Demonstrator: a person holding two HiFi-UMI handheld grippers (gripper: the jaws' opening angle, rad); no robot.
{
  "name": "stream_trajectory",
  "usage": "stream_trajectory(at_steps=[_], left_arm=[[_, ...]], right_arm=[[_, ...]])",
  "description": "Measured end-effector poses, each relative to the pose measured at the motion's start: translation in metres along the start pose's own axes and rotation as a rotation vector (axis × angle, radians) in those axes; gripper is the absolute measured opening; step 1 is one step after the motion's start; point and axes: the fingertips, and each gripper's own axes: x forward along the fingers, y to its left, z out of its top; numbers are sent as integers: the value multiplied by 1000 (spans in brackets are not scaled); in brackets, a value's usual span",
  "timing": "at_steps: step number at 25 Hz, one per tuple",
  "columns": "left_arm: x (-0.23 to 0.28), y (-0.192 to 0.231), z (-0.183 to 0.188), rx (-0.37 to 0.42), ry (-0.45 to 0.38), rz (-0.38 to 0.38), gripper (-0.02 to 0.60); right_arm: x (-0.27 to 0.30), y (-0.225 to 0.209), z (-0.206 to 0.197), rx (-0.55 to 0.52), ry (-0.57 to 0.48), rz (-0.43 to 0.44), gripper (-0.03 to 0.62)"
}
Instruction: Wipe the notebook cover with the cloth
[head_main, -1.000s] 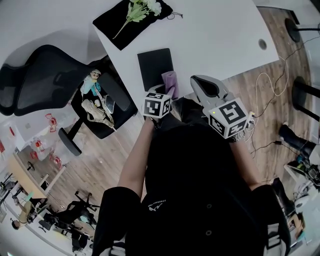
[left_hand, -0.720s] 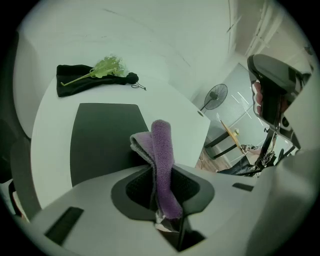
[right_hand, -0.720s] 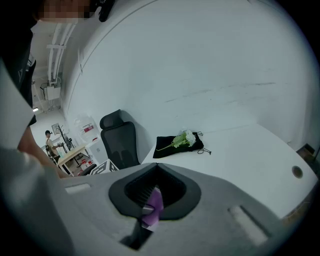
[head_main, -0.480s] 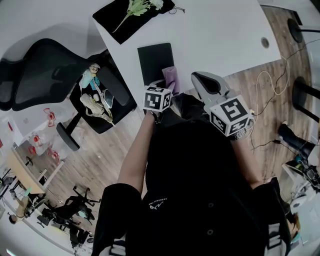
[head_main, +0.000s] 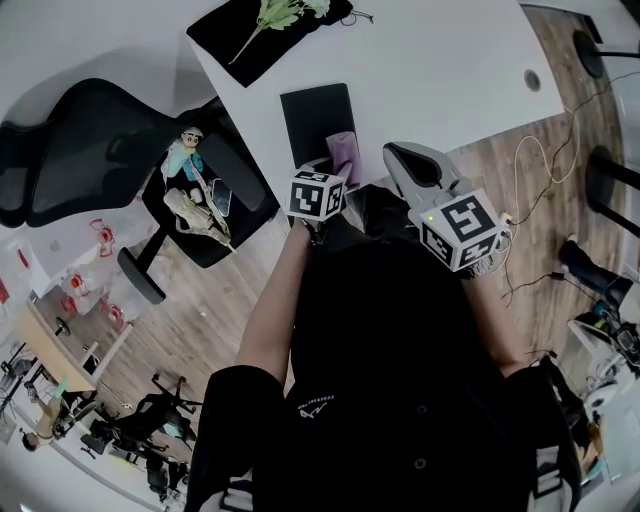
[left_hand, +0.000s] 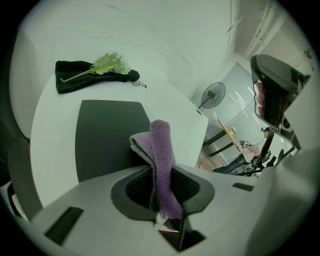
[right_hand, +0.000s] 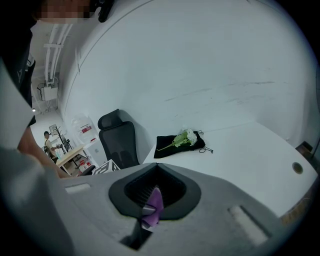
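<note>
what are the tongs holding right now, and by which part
The left tongs grip the cloth by one end; the rest sticks out over the notebook. The right tongs pinch only a small purple scrap.

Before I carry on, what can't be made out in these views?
Whether the cloth presses on the notebook: left gripper view, cloth hides its own underside; head view, too small.
Notebook's near edge: left gripper view, left hand-held gripper body covers it.
The purple scrap pinched in the right hand-held gripper: right gripper view, too small to identify.
</note>
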Motion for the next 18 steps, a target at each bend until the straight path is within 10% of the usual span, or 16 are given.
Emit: stream_trajectory(at_steps=[18], left_arm=[[-24, 31, -9, 23, 25, -10, 84]], right_arm=[[24, 27, 5, 29, 0, -28, 5]])
